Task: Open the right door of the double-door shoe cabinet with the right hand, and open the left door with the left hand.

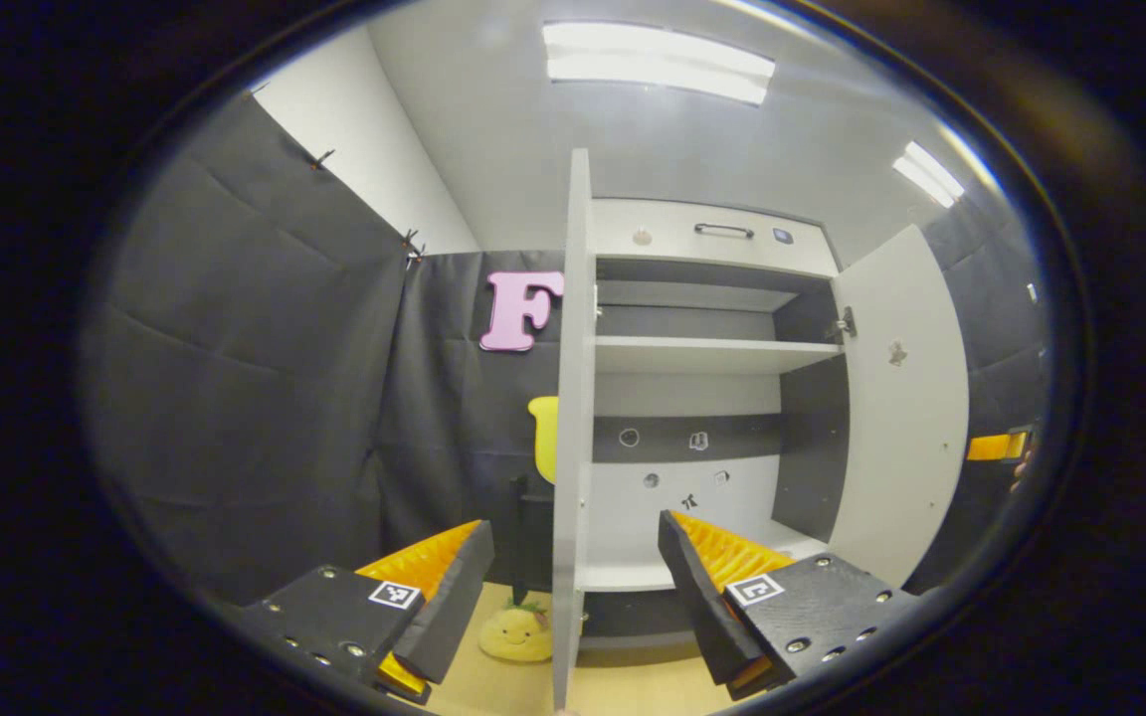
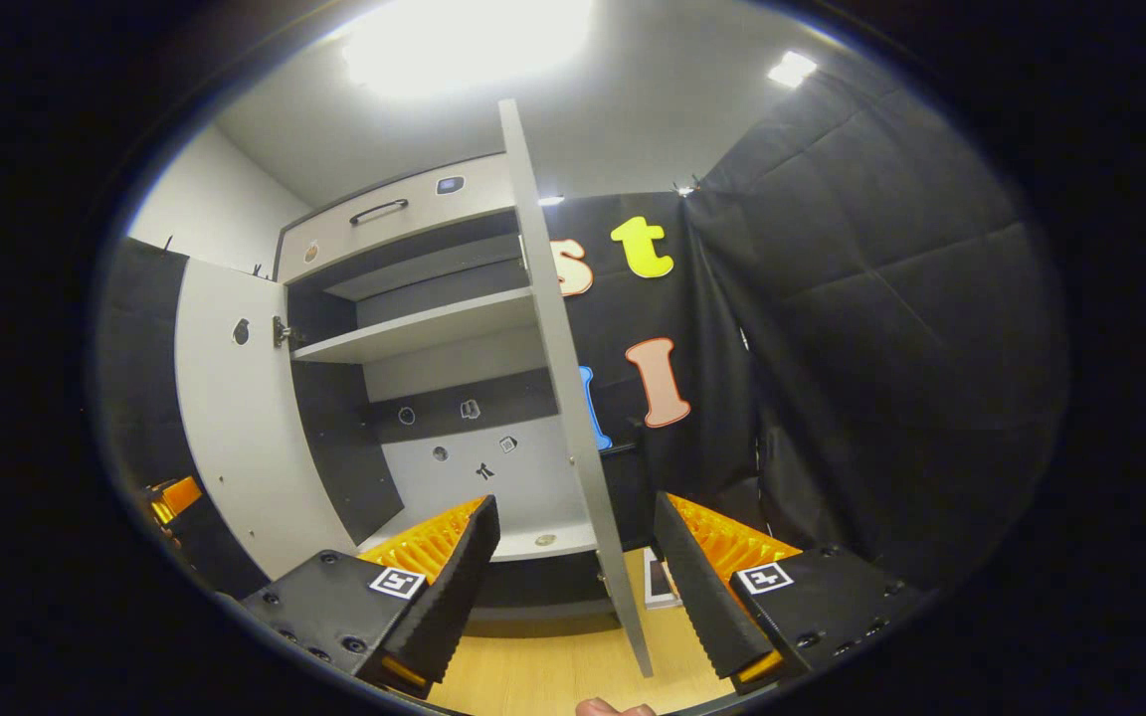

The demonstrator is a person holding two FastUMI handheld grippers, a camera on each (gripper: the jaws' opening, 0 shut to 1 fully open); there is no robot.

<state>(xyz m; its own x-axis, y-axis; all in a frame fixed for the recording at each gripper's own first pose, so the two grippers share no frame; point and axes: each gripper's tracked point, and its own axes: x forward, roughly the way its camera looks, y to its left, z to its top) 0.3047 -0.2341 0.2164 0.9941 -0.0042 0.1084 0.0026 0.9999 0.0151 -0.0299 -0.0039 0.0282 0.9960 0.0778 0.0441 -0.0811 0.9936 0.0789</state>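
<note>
Overhead, ceiling lights; wood floor.

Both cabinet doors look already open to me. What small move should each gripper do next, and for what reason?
Probably draw both grippers straight back. The left door stands edge-on between the open fingers of the left gripper, and the right door likewise between those of the right gripper. Both doors are swung wide, the shelf is exposed, and neither gripper presses a door.

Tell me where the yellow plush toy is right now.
In the left gripper view, the yellow plush toy sits on the wooden floor, just left of the open left door's bottom edge, by the left gripper's left finger.
</note>
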